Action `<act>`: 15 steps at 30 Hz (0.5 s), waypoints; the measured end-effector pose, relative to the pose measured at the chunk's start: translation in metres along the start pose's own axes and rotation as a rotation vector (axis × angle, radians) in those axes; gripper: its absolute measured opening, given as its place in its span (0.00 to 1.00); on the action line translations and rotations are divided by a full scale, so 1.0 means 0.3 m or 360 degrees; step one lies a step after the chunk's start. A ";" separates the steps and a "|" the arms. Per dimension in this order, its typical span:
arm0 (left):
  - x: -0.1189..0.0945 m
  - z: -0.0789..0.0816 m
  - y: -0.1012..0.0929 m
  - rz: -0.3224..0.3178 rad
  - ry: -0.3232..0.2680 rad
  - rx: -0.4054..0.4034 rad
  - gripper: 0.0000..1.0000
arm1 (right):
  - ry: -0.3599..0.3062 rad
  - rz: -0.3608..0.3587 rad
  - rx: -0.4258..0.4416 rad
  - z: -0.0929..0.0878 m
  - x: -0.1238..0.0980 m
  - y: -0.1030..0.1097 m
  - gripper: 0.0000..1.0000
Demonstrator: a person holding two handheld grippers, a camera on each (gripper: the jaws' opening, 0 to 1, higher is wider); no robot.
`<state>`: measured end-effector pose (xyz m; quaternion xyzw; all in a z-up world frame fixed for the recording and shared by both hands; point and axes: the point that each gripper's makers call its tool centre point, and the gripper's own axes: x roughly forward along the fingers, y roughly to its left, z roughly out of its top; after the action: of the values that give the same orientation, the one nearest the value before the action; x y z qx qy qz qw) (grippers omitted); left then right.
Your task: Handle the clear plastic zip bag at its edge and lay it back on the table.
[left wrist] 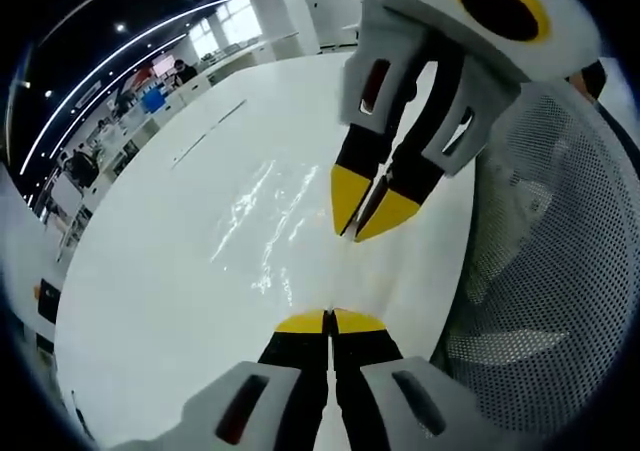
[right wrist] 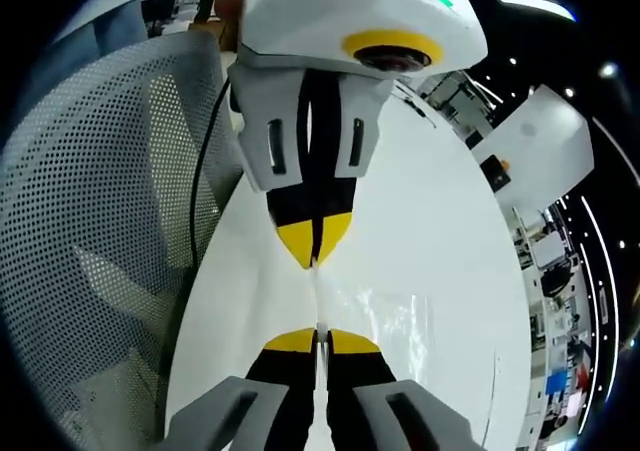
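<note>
The bag point(left wrist: 265, 221) is clear and thin, so it is hard to see. It shows as shiny wrinkles over the white table point(left wrist: 150, 301). It lies spread out on the table top, and one edge of it runs between the two grippers.

In the left gripper view, the left gripper point(left wrist: 328, 322) comes up from the bottom. Its two yellow tips are pressed together, with the edge of the bag pinched between them. The right gripper point(left wrist: 366, 211) comes down from the top right. Its yellow tips meet in a point, and they nip the same edge a little farther along. The bag spreads away to the left of both grippers.

In the right gripper view, the right gripper point(right wrist: 316, 338) comes up from the bottom with its tips shut tight on the bag point(right wrist: 395, 316) edge. The left gripper point(right wrist: 314, 241) hangs down from the top, and its tips are closed on the edge too. A thin strip of the bag runs straight between the two. The shiny wrinkles lie to the right of it on the table point(right wrist: 440, 221).

A gray mesh chair point(right wrist: 90, 191) stands just beside the table edge. Far off there are desks and long ceiling lights point(left wrist: 110, 61).
</note>
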<state>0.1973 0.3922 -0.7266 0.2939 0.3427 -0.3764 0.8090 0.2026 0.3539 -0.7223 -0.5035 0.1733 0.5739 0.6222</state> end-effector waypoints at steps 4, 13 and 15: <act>0.000 -0.001 0.004 0.0008 0.0006 0.0006 0.00 | 0.0005 -0.0006 0.0002 -0.002 -0.001 -0.001 0.00; 0.000 -0.016 0.009 0.0018 0.0023 0.0001 0.00 | 0.0009 -0.0012 0.0008 -0.005 -0.005 0.002 0.00; -0.004 -0.020 0.010 0.0024 0.0031 0.0003 0.00 | 0.0012 -0.0012 0.0008 -0.006 -0.004 0.004 0.00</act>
<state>0.1972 0.3987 -0.7286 0.3008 0.3480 -0.3678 0.8082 0.2019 0.3515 -0.7226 -0.5047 0.1751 0.5693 0.6250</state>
